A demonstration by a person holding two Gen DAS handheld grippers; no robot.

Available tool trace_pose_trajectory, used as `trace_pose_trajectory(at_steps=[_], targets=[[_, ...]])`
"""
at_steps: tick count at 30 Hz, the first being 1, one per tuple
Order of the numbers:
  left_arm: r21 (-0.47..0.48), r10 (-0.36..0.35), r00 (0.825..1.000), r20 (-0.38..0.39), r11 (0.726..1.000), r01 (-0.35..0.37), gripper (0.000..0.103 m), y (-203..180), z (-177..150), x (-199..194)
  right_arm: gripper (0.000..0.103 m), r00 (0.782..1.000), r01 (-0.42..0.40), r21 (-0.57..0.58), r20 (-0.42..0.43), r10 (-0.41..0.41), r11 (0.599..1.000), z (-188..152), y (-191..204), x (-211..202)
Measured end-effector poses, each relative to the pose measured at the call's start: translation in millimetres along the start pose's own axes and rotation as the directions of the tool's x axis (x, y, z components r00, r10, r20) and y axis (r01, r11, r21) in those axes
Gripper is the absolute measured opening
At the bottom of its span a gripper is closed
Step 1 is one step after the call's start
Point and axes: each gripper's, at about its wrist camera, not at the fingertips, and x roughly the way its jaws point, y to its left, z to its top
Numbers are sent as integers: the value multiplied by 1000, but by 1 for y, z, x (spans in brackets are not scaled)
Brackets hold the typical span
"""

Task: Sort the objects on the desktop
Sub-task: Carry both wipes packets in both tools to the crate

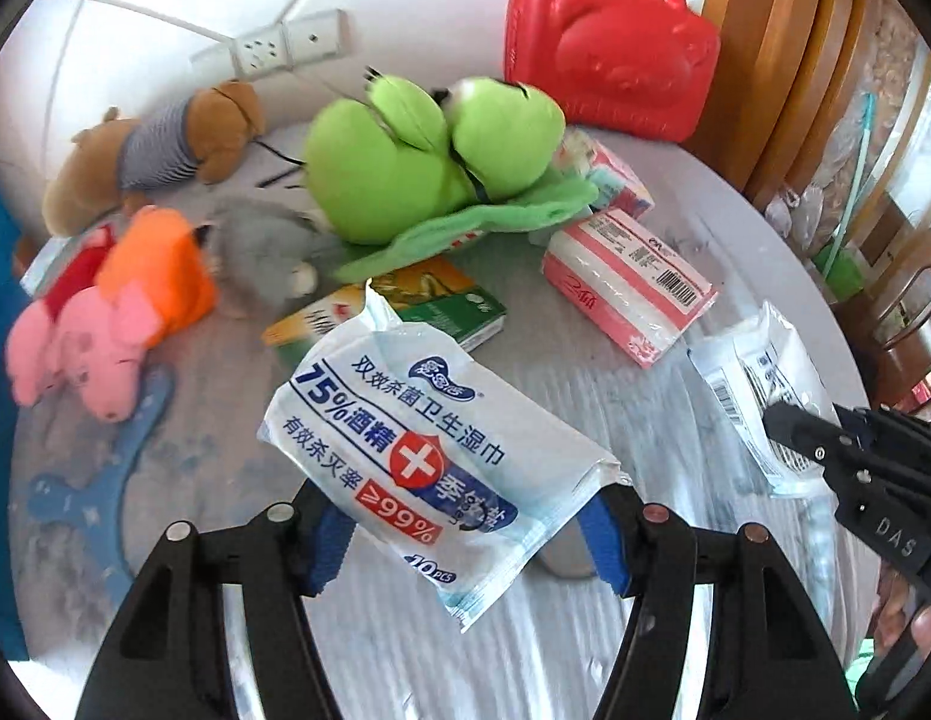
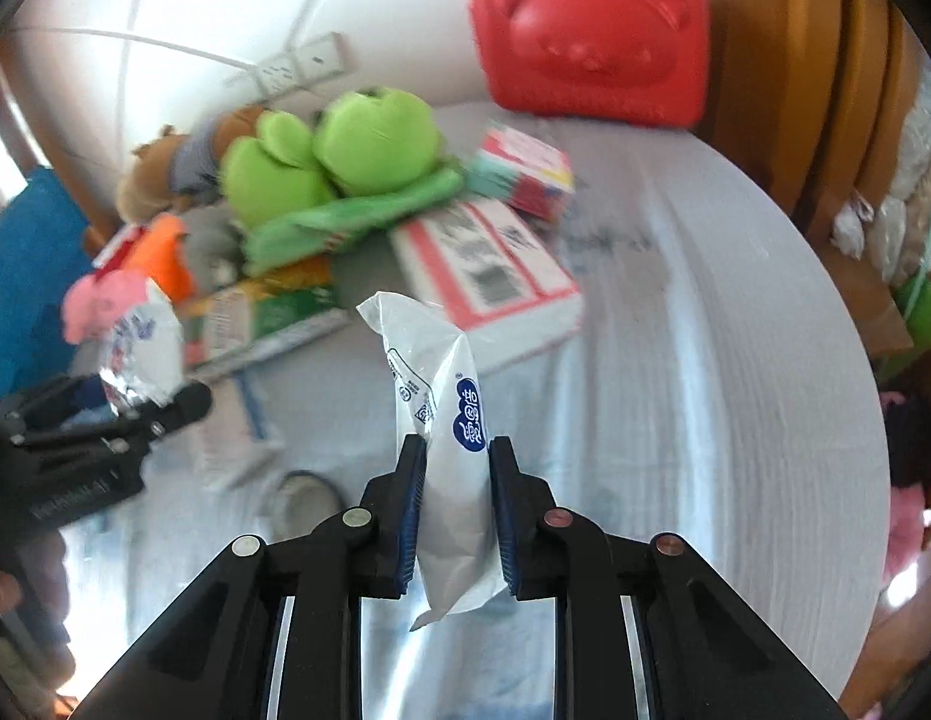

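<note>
A: State the condition of each gripper.

B: The left gripper point(image 1: 465, 531) clamps a flat, glossy wet-wipe pack point(image 1: 432, 462) between its ribbed blue pads point(image 1: 606, 546). The soft film pack sits at lower centre of the left wrist view, lifted off the table point(image 1: 585, 630). The right gripper point(image 2: 456, 516) is closed on a second wipe pack point(image 2: 450, 462), a white crinkled film pouch standing on edge at centre of its own view.

A: What surrounds them?

B: A round table with a pale ribbed covering. At upper centre of the left view lies a green plush frog point(image 1: 429, 150); at upper right stands a rigid red plastic case point(image 1: 609, 54) with moulded bear relief. A pink-and-white rectangular tissue pack point(image 1: 627, 294) lies at right of centre.
</note>
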Motion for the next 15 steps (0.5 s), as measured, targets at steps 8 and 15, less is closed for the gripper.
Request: trace_pose_trajectory(at_steps=[8,15], targets=[[-90,64,995,74,994,-57,64,51,-23,-67,21,996,-71,-123,39,77,990,11,76,-25],[-160,124,984,130,982,-103,64,116,-49,-124,21,982,-156,-233,65,175,960,15,164,-41]])
